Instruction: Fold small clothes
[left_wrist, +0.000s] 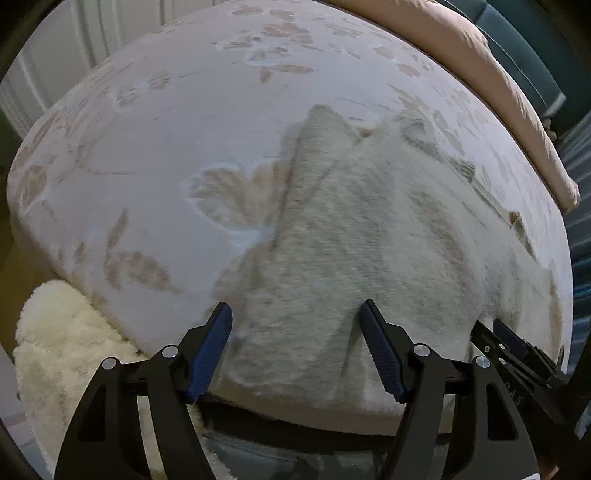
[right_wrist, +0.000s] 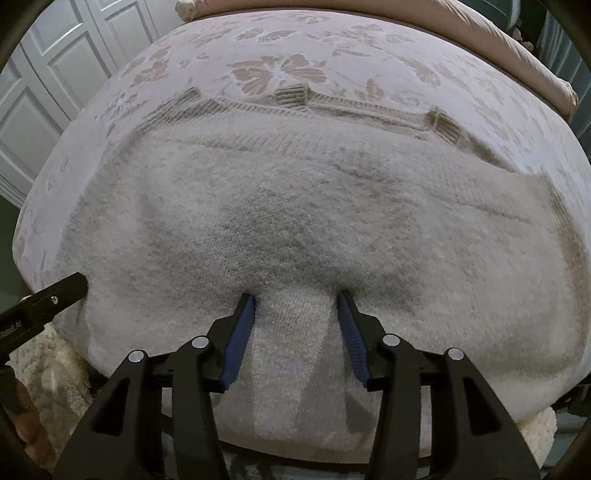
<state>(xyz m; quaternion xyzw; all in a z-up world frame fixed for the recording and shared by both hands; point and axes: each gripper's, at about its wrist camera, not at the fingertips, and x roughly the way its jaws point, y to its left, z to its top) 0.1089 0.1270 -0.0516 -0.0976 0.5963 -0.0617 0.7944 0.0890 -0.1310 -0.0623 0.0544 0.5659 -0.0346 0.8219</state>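
text: "DAS" | on: right hand-held gripper (left_wrist: 515, 345) body | partly legible

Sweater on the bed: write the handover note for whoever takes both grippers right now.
Left gripper: open, fingers astride the sweater's near edge, gripping nothing.
Right gripper: open, fingers either side of a raised ridge of knit near the front edge; pads not pressing it.
Sweater: cream knit, lying on the floral bedspread, ribbed hem at the far side, one part already laid over the body.
A fluffy cream item hangs below the bed's front edge.
Done: at least one part appears folded in.
Left: regrip the near edge and finish folding.
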